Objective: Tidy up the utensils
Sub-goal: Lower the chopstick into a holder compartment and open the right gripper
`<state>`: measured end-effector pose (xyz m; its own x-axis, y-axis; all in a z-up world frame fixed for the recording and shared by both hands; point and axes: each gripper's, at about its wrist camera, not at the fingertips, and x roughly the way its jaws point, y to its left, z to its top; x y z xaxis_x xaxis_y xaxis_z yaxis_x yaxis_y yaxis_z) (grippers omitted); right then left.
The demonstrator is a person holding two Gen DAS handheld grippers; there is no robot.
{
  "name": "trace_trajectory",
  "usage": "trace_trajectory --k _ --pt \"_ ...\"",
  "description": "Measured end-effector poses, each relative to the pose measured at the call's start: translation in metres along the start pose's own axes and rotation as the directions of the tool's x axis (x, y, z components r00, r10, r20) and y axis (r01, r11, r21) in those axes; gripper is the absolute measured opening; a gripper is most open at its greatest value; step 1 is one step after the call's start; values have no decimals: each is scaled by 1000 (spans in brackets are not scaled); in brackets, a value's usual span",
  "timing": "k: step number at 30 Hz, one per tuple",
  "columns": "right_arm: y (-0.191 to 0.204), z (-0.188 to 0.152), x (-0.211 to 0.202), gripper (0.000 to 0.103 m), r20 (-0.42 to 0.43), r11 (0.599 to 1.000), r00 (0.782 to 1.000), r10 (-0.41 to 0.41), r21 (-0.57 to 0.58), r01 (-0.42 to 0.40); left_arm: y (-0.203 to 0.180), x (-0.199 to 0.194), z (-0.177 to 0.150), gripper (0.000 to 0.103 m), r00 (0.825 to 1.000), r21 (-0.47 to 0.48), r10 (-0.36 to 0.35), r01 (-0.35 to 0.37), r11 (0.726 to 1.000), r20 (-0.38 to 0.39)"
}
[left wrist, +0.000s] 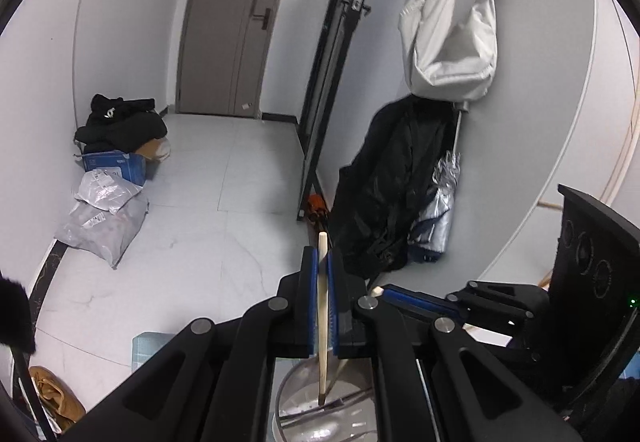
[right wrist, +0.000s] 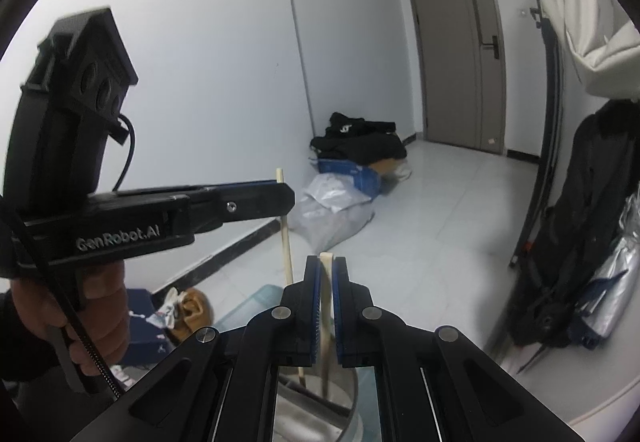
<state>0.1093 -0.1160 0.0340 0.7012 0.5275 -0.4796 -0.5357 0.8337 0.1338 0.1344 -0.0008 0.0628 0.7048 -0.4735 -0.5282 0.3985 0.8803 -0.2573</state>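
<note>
My left gripper (left wrist: 320, 258) is shut on a pale wooden chopstick (left wrist: 322, 306) that stands nearly upright, with its lower end inside a shiny metal cup (left wrist: 292, 394) straight below. My right gripper (left wrist: 386, 289) shows at the right, level with the left one. In the right wrist view my right gripper (right wrist: 326, 262) is shut on a second chopstick (right wrist: 326, 302), which also reaches down into the metal cup (right wrist: 354, 398). My left gripper (right wrist: 286, 192) comes in from the left, held by a hand (right wrist: 100, 314), and its chopstick (right wrist: 285, 238) hangs down beside mine.
A black jacket (left wrist: 392, 186) and a white bag (left wrist: 452, 42) hang on the right wall. Grey parcels (left wrist: 104, 226), a blue box (left wrist: 116, 164) and dark clothes lie by the left wall. A closed door (left wrist: 236, 22) stands at the far end of the pale tiled floor.
</note>
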Motion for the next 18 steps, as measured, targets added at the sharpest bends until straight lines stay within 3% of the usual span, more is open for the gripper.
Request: trace_trajectory --k 6,10,14,18 --pt "-1 -9 -1 8 -15 999 1000 16 30 -16 -4 -4 -7 2 1000 11 -30 30 999 -5" --pt "-1 -10 -6 9 -11 999 1000 22 50 -21 -7 1 -13 3 998 28 -26 28 999 -59" --pt "-4 -12 -19 30 16 994 1000 1 107 -3 -1 -4 -16 7 997 -4 26 -26 1000 -67" --pt "-6 -23 -42 42 36 988 999 -22 155 16 1 -20 -19 29 996 -23 76 -78 997 -55"
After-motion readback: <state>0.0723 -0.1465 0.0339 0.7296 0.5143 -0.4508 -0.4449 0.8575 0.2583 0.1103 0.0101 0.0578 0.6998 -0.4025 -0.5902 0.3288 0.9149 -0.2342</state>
